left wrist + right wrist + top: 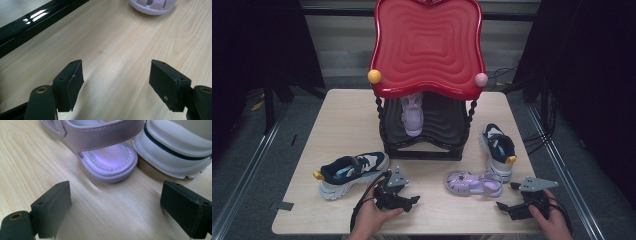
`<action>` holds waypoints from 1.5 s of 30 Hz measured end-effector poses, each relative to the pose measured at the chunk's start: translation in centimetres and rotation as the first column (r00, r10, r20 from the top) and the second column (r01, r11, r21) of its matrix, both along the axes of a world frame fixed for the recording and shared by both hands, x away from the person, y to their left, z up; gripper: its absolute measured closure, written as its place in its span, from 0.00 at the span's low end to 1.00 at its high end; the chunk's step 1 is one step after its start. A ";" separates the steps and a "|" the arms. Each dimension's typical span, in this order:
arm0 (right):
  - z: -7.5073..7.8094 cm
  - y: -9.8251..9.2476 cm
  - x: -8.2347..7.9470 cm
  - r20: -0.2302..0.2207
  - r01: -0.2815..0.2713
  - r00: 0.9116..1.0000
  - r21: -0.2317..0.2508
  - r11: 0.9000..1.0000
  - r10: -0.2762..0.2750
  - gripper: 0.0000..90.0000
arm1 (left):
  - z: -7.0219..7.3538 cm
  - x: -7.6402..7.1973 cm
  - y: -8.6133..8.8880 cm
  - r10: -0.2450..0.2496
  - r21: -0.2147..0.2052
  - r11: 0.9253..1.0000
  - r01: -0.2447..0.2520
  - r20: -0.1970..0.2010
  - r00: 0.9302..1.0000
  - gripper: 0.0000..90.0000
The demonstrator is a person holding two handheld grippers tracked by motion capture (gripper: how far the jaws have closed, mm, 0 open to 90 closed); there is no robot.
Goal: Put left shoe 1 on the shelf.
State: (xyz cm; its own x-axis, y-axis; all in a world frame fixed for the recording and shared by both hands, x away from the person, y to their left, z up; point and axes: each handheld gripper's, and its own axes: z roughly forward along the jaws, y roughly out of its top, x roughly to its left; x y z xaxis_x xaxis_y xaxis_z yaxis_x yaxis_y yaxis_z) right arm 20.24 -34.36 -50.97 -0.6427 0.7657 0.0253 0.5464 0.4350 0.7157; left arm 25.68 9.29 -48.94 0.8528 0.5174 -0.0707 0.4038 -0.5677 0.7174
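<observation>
A lilac sandal lies on its sole on the table, right of centre. My left gripper rests low at the front edge, open, jaws aimed right toward the sandal's toe, with bare wood between its jaws. My right gripper sits at the front right, also open, a short way from the sandal's heel, nothing between its jaws. A matching lilac sandal stands on the lower shelf of the red-and-black shoe rack.
One navy-and-white sneaker lies just left of my left gripper. Its twin stands behind the sandal's heel, its white sole touching or nearly touching it. The rack's black base runs across the table's middle.
</observation>
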 end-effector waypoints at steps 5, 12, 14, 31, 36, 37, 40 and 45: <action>0.0 0.0 0.0 0.000 0.002 1.000 0.001 1.000 -0.002 0.10 | 0.0 0.0 0.5 -0.003 -0.004 1.000 0.003 0.009 1.000 0.30; 0.0 0.0 0.0 -0.002 0.002 1.000 0.001 1.000 -0.002 0.10 | -0.3 -0.3 1.0 0.000 0.024 1.000 0.000 0.010 1.000 0.29; 0.0 0.1 0.0 0.000 -0.001 1.000 0.002 1.000 0.001 0.10 | -0.3 -0.4 1.2 0.003 0.036 0.999 -0.003 0.015 1.000 0.29; 0.5 2.0 0.6 -0.018 -0.050 0.999 -0.008 0.999 0.050 0.19 | -1.2 -0.8 2.2 -0.015 0.056 0.998 0.014 0.011 1.000 0.23; 0.5 2.1 0.6 -0.024 -0.045 0.999 0.000 0.999 0.045 0.19 | -1.3 -0.8 2.4 -0.030 0.051 0.998 0.029 0.016 0.999 0.20; 0.5 2.0 0.5 -0.028 -0.050 0.998 0.005 0.999 0.050 0.19 | -1.4 -0.8 2.5 -0.033 0.043 0.999 0.032 0.017 0.999 0.20; 0.6 2.0 0.1 -0.030 -0.062 0.998 0.006 0.998 0.062 0.20 | -1.4 -0.7 2.5 -0.035 0.038 0.999 0.034 0.021 0.999 0.19; 0.6 2.0 -0.8 -0.037 -0.084 0.996 0.009 0.996 0.084 0.23 | -1.7 -0.7 2.6 -0.041 0.022 0.999 0.040 0.033 0.999 0.16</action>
